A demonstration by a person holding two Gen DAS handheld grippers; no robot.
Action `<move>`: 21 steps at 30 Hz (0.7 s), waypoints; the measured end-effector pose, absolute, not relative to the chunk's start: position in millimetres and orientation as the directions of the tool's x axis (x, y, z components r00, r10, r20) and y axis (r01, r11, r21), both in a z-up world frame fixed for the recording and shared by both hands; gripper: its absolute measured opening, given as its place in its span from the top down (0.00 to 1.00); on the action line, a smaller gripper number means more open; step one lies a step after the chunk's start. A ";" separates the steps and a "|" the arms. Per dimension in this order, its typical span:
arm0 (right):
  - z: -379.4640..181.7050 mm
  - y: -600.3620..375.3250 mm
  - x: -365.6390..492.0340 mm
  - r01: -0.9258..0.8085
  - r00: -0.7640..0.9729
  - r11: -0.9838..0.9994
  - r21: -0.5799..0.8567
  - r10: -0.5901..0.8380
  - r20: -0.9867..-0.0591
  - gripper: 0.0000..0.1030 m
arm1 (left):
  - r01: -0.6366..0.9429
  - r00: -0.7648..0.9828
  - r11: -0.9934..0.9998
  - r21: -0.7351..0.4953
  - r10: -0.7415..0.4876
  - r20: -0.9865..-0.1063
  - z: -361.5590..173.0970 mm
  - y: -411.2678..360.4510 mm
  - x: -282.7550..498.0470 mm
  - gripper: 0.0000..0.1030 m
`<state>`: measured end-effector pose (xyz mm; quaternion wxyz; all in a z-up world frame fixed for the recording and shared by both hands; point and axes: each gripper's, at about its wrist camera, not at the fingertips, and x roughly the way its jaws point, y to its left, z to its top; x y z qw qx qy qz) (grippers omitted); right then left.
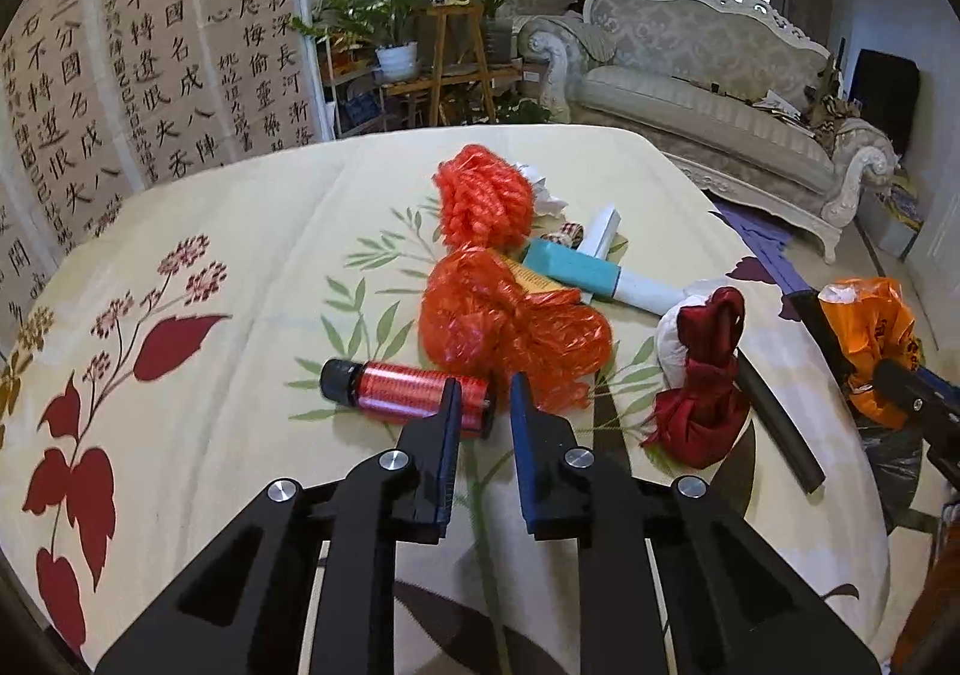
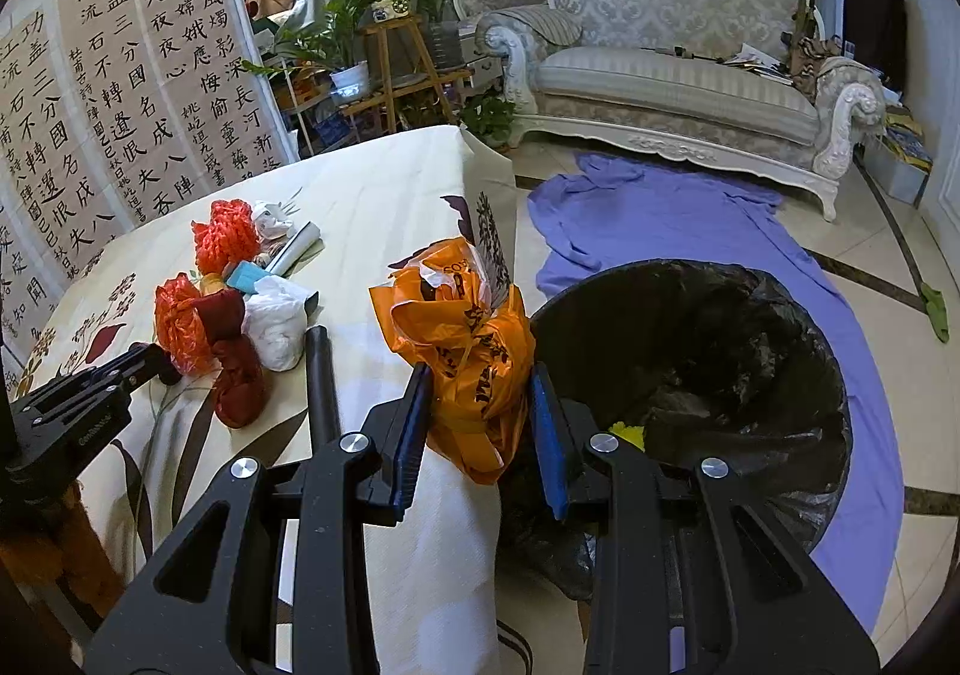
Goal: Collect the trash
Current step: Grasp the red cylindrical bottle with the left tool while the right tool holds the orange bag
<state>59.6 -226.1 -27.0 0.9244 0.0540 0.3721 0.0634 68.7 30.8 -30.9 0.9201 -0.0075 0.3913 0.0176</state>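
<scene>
- Trash: an orange bag (image 2: 474, 357) is squeezed in the right gripper (image 2: 480, 423), near the black bin (image 2: 780, 315).
- Left gripper (image 1: 486, 405): nearly closed, empty, beside a red bottle (image 1: 402, 390).
- Next, I think: drop the bag in.

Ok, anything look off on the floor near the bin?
Yes: a purple cloth lies rumpled across the tiled floor, between the ornate sofa and the black-lined bin, partly under the bin.

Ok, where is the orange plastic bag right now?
The orange plastic bag is clamped in the right gripper, centre of the right wrist view, at the table's edge beside the black-lined bin.
</scene>
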 end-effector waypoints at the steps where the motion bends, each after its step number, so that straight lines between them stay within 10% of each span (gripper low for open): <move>1: -27.0 -226.1 59.4 -0.077 0.715 0.986 0.147 0.158 -0.681 0.69 | -0.044 0.690 0.999 -0.007 0.025 -0.723 -31.2 33.4 67.8 0.83; 21: -31.9 -221.8 60.8 -0.083 0.703 0.984 0.159 0.170 -0.691 0.69 | -0.099 0.675 0.994 -0.038 0.039 -0.737 -34.6 53.6 72.1 0.26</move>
